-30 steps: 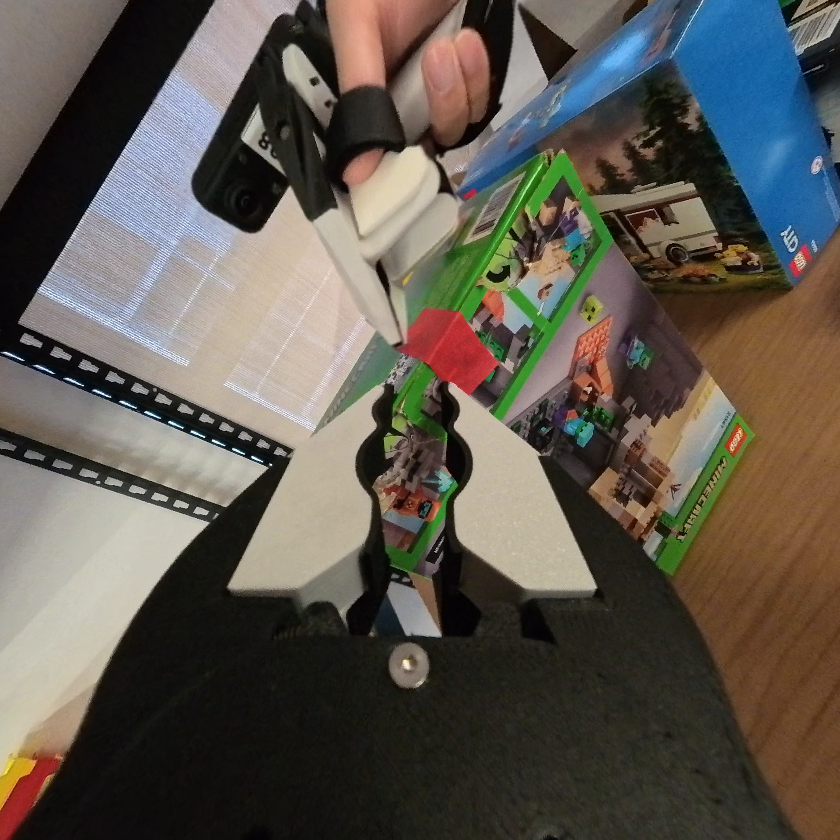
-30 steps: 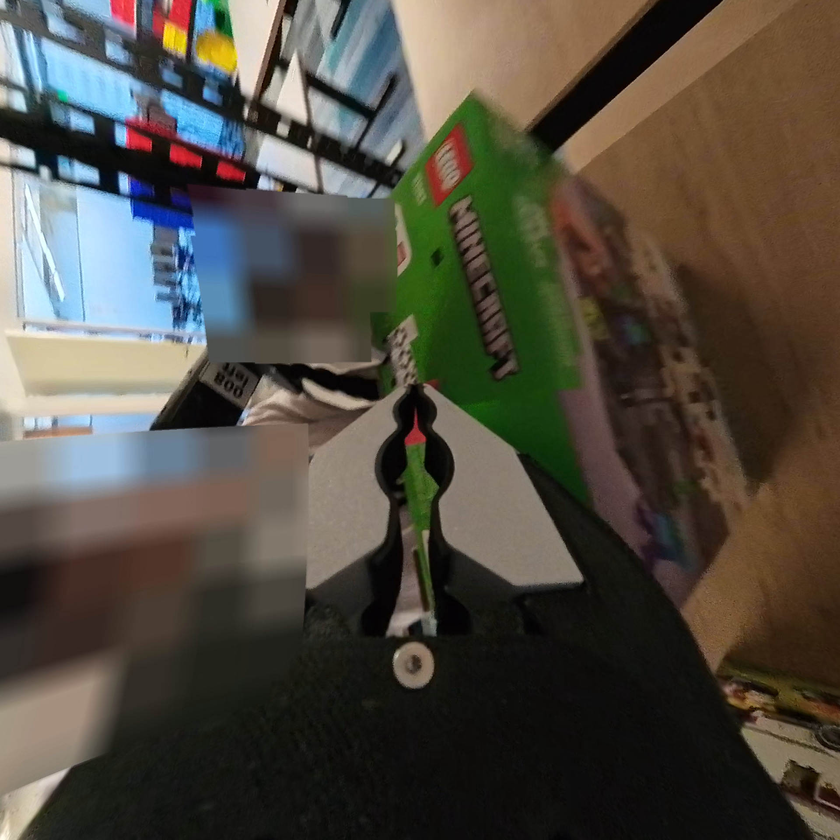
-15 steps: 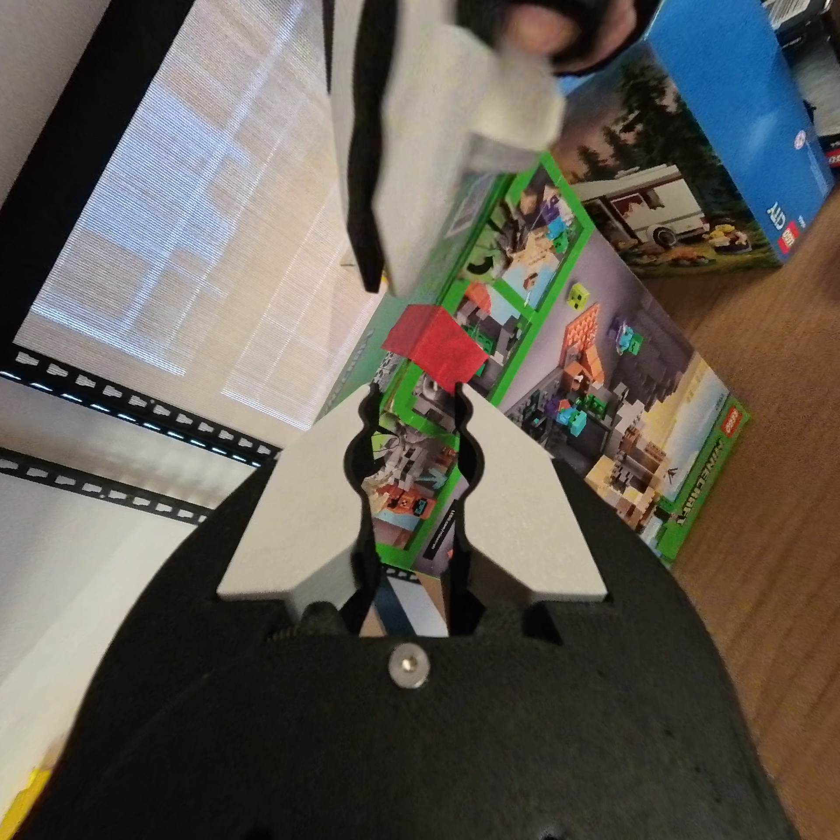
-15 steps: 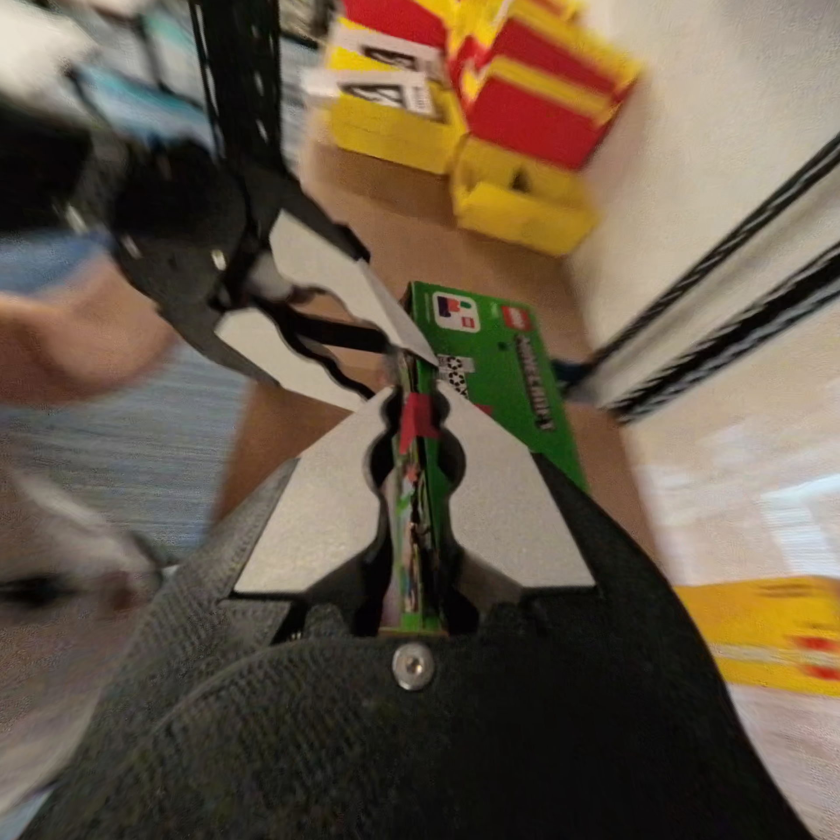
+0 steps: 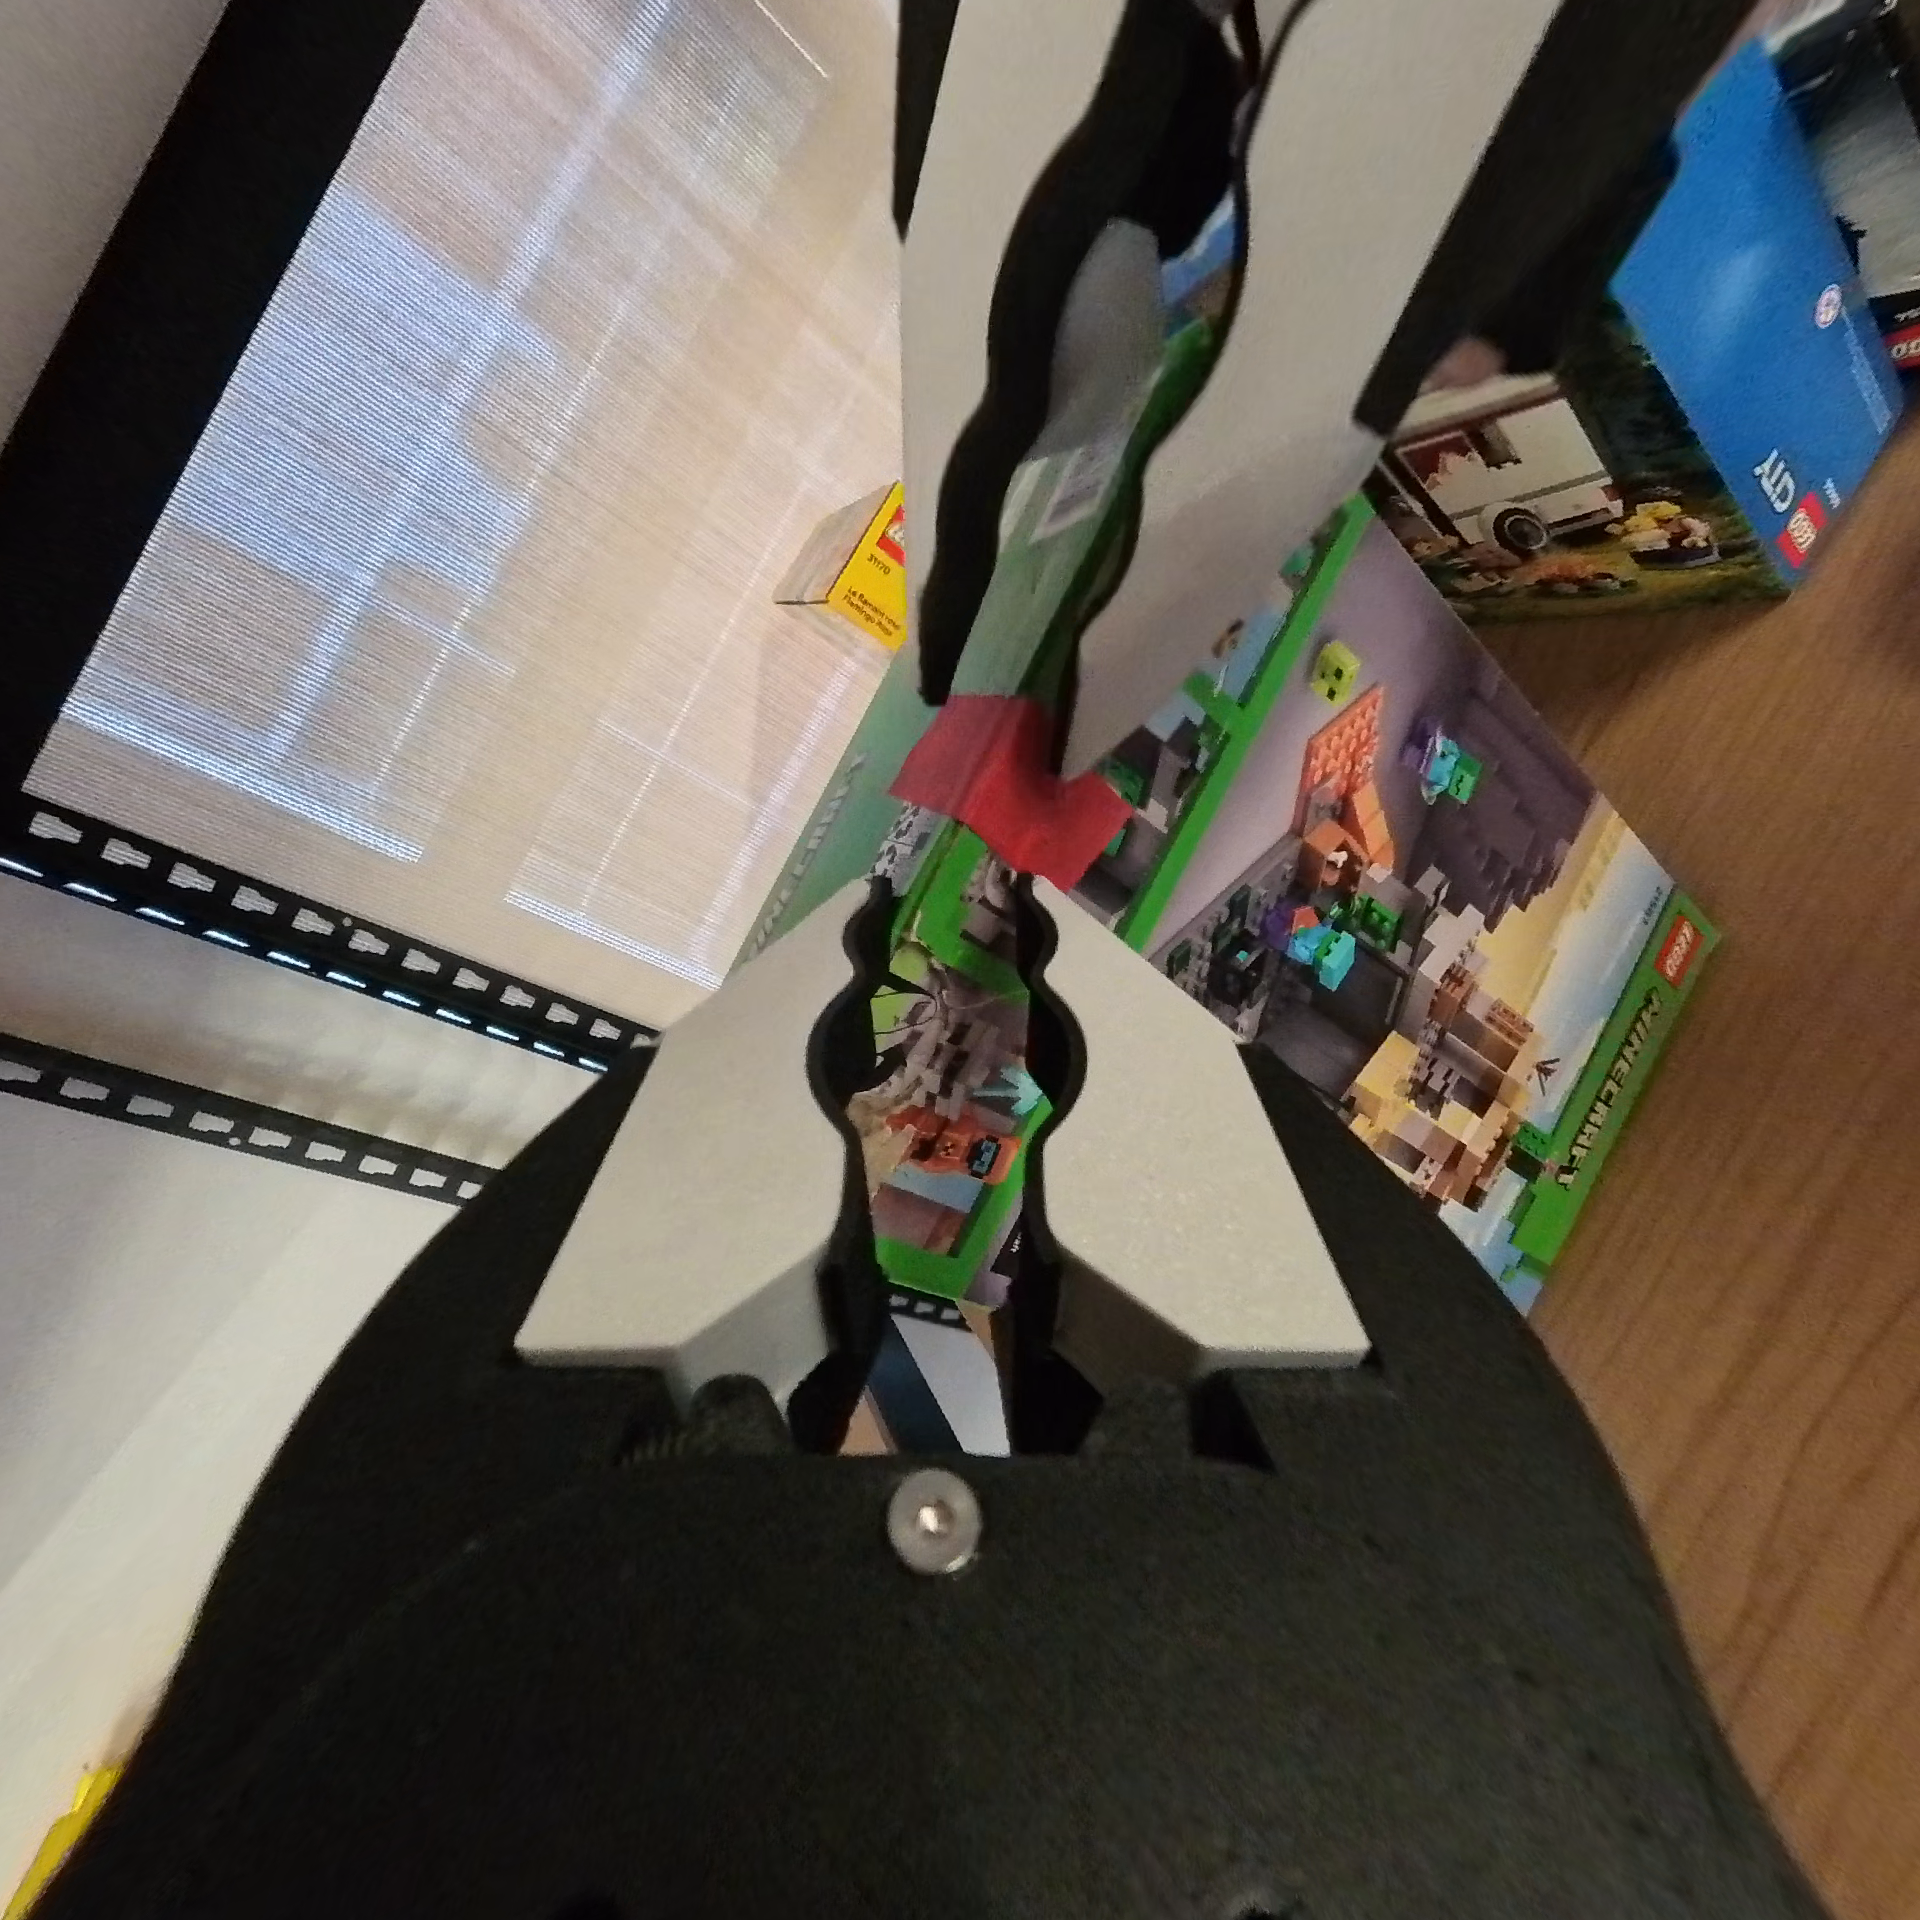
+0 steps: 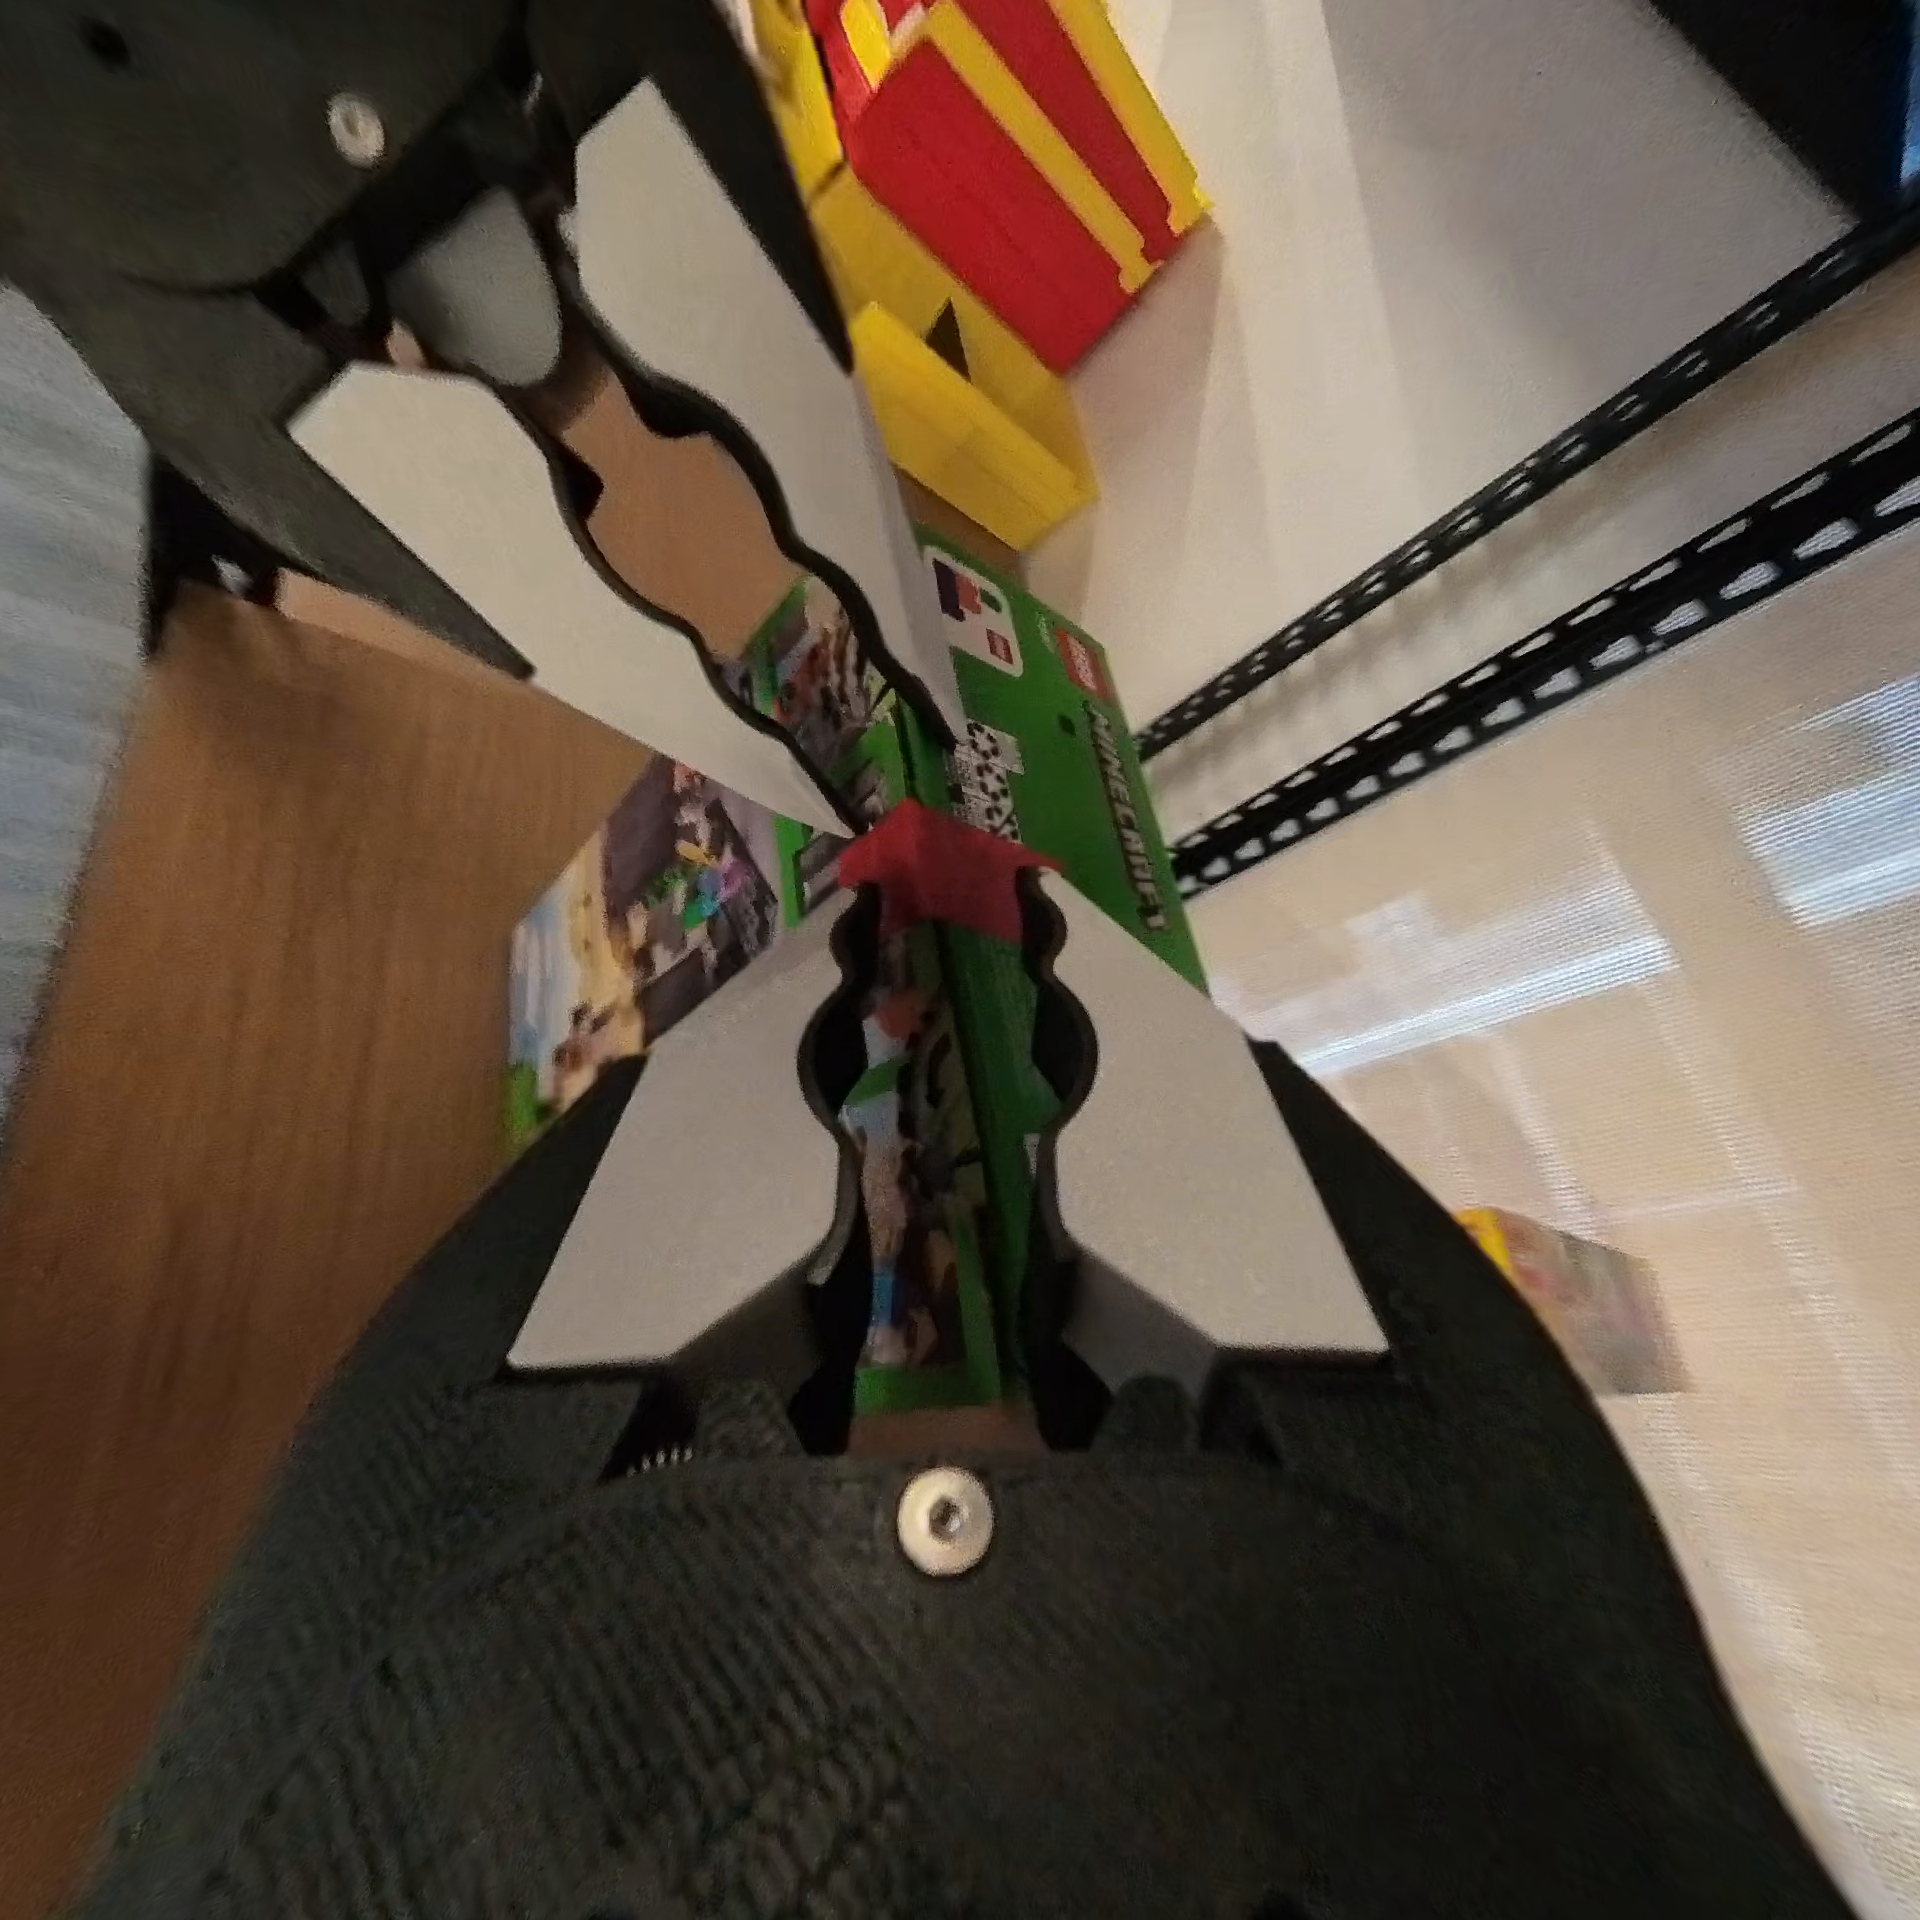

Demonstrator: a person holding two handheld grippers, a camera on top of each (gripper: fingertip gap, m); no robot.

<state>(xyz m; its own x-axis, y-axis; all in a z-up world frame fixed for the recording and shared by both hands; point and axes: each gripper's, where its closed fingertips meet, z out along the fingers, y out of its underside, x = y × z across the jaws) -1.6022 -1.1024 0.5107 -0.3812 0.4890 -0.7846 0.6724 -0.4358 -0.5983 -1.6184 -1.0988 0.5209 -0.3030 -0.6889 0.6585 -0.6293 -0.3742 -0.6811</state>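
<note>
Left gripper (image 5: 951,894): jaws narrowed onto the green toy-brick box (image 5: 1434,997), at its upper edge.
Right gripper (image 6: 940,883): pinching that edge opposite, tips at the red tape (image 6: 935,868).
Box: tilted on the wooden tabletop (image 5: 1787,1143).
Room: blue toy box (image 5: 1756,343) behind; black slotted shelving rails (image 6: 1538,665).

Wood-grain floor (image 5: 1766,1195) seen at right, pale wall (image 6: 1403,343) crossed by black perforated shelf rails (image 6: 1507,665), window covered by a translucent blind (image 5: 499,436) lit from outside, black frame (image 5: 197,281) along its edge
</note>
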